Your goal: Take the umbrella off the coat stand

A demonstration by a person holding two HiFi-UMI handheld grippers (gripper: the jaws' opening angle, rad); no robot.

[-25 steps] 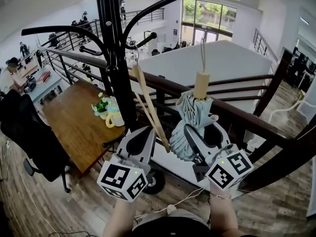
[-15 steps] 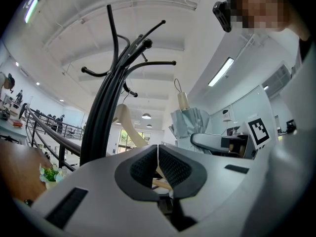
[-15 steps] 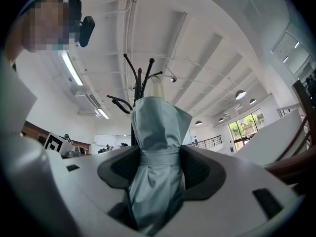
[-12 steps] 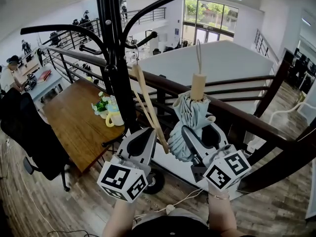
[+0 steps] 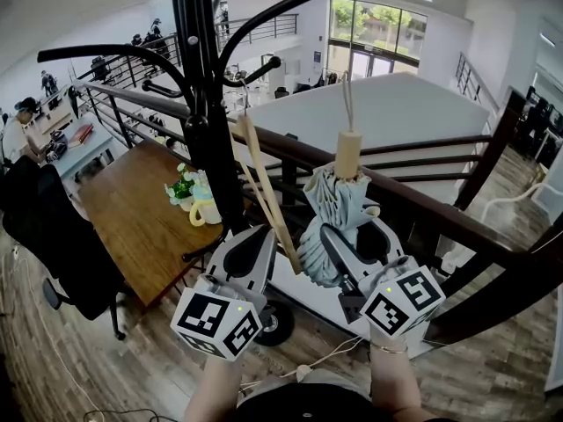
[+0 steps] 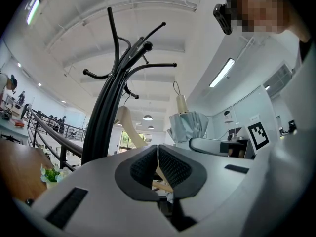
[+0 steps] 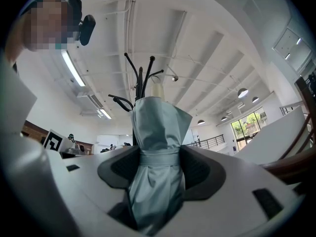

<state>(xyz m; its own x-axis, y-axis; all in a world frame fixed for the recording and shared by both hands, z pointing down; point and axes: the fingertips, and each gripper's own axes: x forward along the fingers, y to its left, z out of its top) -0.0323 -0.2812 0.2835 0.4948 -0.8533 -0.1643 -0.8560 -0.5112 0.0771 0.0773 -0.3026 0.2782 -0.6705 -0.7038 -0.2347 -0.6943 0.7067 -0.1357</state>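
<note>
A person holds two grippers up beside a black coat stand, above a dark wooden railing. The right gripper has its jaws part open and pressed from both sides on a folded pale blue-grey umbrella, at the strap around its cloth. The umbrella stands upright in the jaws just right of the stand's pole, its wooden handle on top. A thin cord loop rises from the handle; in the head view its top appears clear of the stand's arms. The left gripper has its jaws brought together with nothing seen between them. A wooden hanger slants just past their tips.
</note>
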